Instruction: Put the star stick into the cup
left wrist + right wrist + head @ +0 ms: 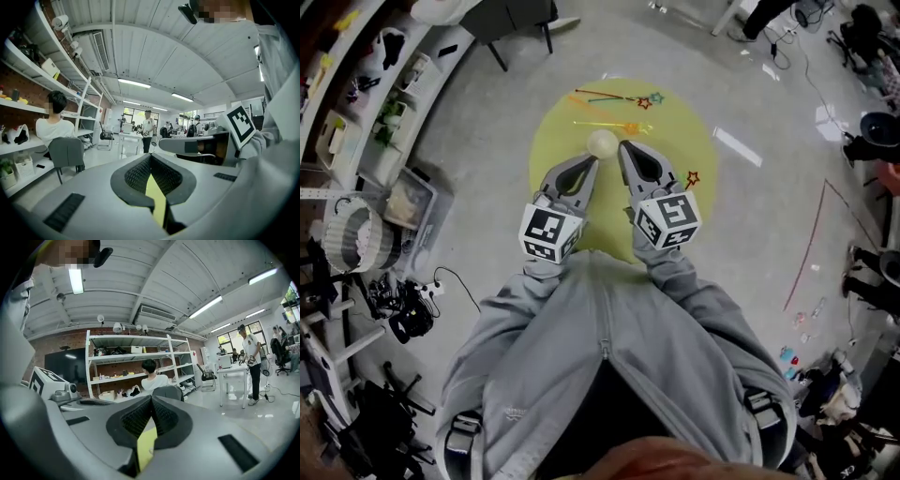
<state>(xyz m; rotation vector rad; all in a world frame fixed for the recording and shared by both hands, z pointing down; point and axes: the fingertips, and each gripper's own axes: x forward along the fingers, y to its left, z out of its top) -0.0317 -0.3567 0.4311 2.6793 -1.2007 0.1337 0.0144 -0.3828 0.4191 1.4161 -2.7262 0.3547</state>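
Cup (603, 142) centred on table (551, 155); 3 star sticks (609, 96) behind it (4th stick (692, 176) at right edge).

The person wears a grey jacket (675, 366) with a zip (603, 323) down the middle and long grey sleeves (546, 272), and a black strap (465, 424) with a grey buckle sits on each side. The left gripper (589, 161) and the right gripper (625, 147) are grey and pointy, with black bumpy pads (136, 176) inside. Each has a cube (550, 232) with black and white squares on it.
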